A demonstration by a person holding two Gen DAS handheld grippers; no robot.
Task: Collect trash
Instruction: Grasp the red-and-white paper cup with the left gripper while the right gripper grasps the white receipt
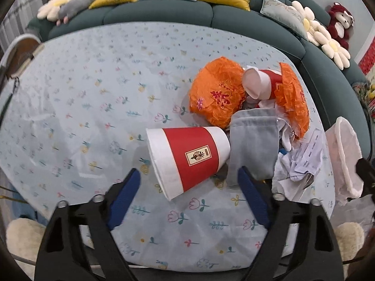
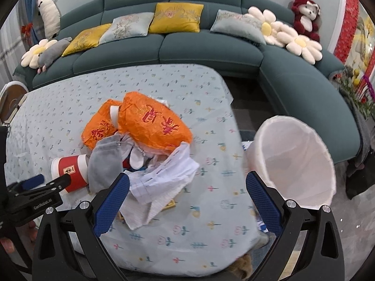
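A red and white paper cup (image 1: pixel 189 158) lies on its side on the flowered tablecloth (image 1: pixel 82 98). My left gripper (image 1: pixel 189 175) is open, its blue fingers either side of the cup, not closed on it. Behind the cup lie a grey cloth pouch (image 1: pixel 254 140), two crumpled orange bags (image 1: pixel 215 93), a second cup (image 1: pixel 257 83) and crumpled white paper (image 1: pixel 302 157). My right gripper (image 2: pixel 187 182) is open and empty over the table's near right part, with the white paper (image 2: pixel 164 180) by its left finger. The cup (image 2: pixel 70 171) and left gripper (image 2: pixel 42 182) show at its left.
A white-lined trash bin (image 2: pixel 293 159) stands off the table's right edge; it also shows in the left wrist view (image 1: pixel 344 157). A teal sofa (image 2: pixel 211 49) with cushions and plush toys curves behind and to the right of the table.
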